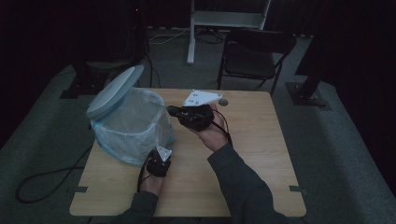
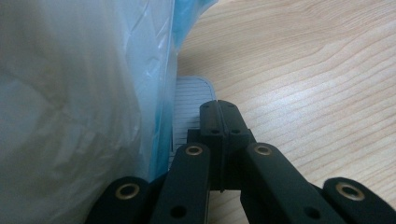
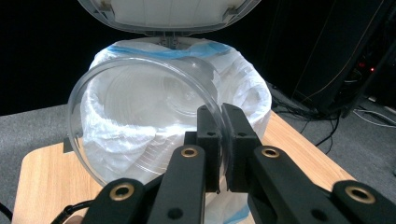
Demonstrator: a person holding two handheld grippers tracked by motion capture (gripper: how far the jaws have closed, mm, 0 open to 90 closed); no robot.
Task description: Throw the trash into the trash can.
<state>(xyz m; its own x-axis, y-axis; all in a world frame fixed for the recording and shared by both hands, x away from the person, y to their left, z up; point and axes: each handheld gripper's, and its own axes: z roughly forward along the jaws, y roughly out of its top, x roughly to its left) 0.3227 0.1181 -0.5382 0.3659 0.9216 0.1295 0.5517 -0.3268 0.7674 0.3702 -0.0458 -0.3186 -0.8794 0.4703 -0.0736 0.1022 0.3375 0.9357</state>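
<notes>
At table's left, bin: the lined bin (image 1: 128,123) stands with lid (image 1: 113,90) tipped up.
Left gripper (image 2: 218,108): jaws fully together on the grey pedal (image 2: 189,100), gripping nothing; slipping off would likely drop the lid.
Right gripper (image 3: 220,116): jaws nearly closed on the clear cup (image 3: 140,119), rim-pinched before the bin's mouth.
Risk: thin plastic could twist free, or fall outside the liner (image 3: 247,88).

Beyond the far edge of the wooden table (image 1: 266,140), a black folding chair (image 1: 254,56) and, farther back, a white metal frame (image 1: 219,18) on grey carpet (image 1: 345,140). Left of the table, a black cable (image 1: 42,179) looped on the floor. Close to the table's far edge, a small round disc (image 1: 223,101).
</notes>
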